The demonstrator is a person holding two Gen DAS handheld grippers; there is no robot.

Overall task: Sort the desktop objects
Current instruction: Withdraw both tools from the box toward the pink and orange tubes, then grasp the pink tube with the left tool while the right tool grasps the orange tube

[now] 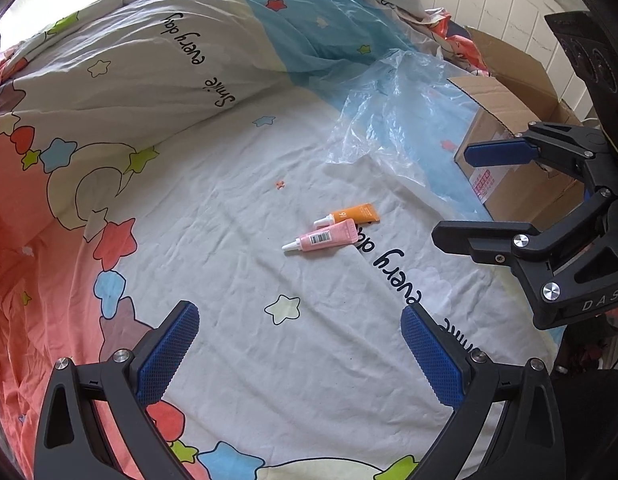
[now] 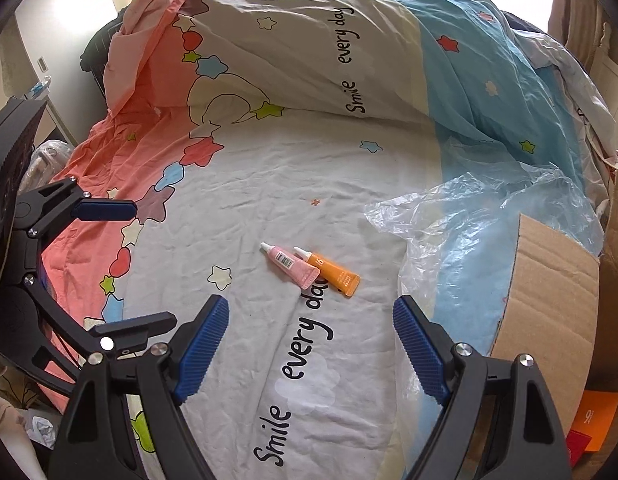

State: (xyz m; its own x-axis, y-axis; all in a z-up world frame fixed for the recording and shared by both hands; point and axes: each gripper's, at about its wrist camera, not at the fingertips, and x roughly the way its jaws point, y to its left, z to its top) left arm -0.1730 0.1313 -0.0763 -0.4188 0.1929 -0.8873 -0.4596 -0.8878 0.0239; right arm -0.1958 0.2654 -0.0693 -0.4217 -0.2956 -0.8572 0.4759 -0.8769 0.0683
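Note:
A small pink tube [image 1: 325, 237] and a small orange tube [image 1: 351, 215] lie side by side, touching, on the patterned bedsheet [image 1: 229, 272]. In the right wrist view the pink tube [image 2: 292, 265] lies left of the orange tube [image 2: 333, 272]. My left gripper [image 1: 301, 354] is open and empty, above the sheet and short of the tubes. My right gripper [image 2: 311, 344] is open and empty, also short of the tubes. The right gripper shows in the left wrist view [image 1: 461, 192] at the right edge; the left gripper shows in the right wrist view [image 2: 149, 264] at the left.
A clear plastic bag [image 1: 393, 116] lies crumpled beyond the tubes. An open cardboard box [image 1: 513, 140] stands at the right; its flap [image 2: 549, 292] shows in the right wrist view. A bunched quilt [image 2: 309, 48] rises at the back.

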